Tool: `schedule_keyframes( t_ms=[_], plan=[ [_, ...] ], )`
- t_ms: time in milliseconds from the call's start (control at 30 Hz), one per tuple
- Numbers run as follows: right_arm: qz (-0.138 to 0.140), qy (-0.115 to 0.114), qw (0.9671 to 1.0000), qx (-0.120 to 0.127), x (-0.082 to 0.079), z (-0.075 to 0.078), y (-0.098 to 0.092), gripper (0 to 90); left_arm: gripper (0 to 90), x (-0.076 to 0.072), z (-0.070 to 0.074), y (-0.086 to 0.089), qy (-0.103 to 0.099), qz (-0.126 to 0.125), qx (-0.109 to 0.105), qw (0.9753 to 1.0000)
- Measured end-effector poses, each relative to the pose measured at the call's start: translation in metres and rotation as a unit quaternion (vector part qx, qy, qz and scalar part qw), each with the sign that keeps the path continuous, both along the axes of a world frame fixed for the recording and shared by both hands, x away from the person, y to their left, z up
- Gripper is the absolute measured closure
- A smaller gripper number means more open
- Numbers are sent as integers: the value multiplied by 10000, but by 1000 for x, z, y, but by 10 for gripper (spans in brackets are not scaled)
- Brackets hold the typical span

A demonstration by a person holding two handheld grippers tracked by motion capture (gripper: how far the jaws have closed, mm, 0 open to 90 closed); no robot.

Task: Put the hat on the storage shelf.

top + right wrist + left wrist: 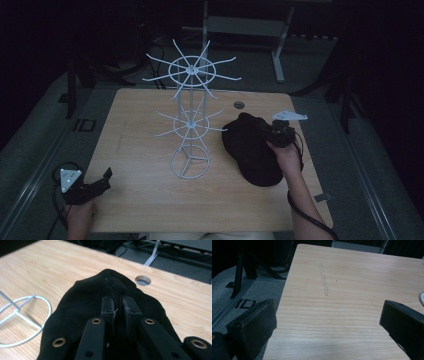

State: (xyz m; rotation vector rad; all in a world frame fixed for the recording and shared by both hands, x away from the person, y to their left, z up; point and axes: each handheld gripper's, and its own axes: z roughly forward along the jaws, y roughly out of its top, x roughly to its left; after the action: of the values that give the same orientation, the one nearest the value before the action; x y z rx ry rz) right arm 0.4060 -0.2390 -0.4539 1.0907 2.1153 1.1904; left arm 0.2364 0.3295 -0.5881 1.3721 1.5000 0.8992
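Note:
A black cap (250, 147) lies on the right half of the wooden table (150, 200), beside a white wire rack (190, 120) with two tiers of radiating hooks. My right gripper (274, 133) rests on the cap's right side, shut on a fold of its black fabric (110, 287); the two jaws sit almost together with cloth pinched between them. My left gripper (104, 179) hovers over the table's front left corner, jaws wide apart with bare wood (329, 315) between them.
The rack's round wire base (190, 162) stands mid-table, its ring also at the left in the right gripper view (25, 322). A round cable hole (239, 105) sits behind the cap. Dark floor, stand legs and a metal frame surround the table.

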Motion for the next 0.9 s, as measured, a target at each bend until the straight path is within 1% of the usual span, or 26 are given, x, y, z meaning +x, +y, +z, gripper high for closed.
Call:
schedule_keyframes(
  t_ms=[133,267,467,533,567,600,733,800,900],
  plan=[
    [-70,-150,9997,175,-9,11,-13,813,14,0,0,0,1,4,2,10000],
    [-81,-330,9990,276,-17,22,-24,815,15,0,0,0,-1,8,4,10000],
    [-116,-621,9971,425,-31,41,-34,814,14,0,0,0,2,15,11,10000],
    [-104,-731,9958,535,-36,49,-37,814,14,0,0,0,4,12,16,10000],
    [-104,-731,9958,535,-36,49,-37,814,14,0,0,0,4,12,16,10000],
    [-78,-874,9943,612,-45,59,-39,814,14,0,0,0,1,13,14,10000],
    [-34,-1091,9905,835,-59,78,-42,814,14,0,0,0,2,14,17,10000],
    [-19,-1261,9877,922,-68,91,-44,814,14,0,0,0,8,12,18,10000],
    [-28,-1436,9843,1029,-79,109,-47,814,14,0,0,0,0,14,15,10000]
  ],
)
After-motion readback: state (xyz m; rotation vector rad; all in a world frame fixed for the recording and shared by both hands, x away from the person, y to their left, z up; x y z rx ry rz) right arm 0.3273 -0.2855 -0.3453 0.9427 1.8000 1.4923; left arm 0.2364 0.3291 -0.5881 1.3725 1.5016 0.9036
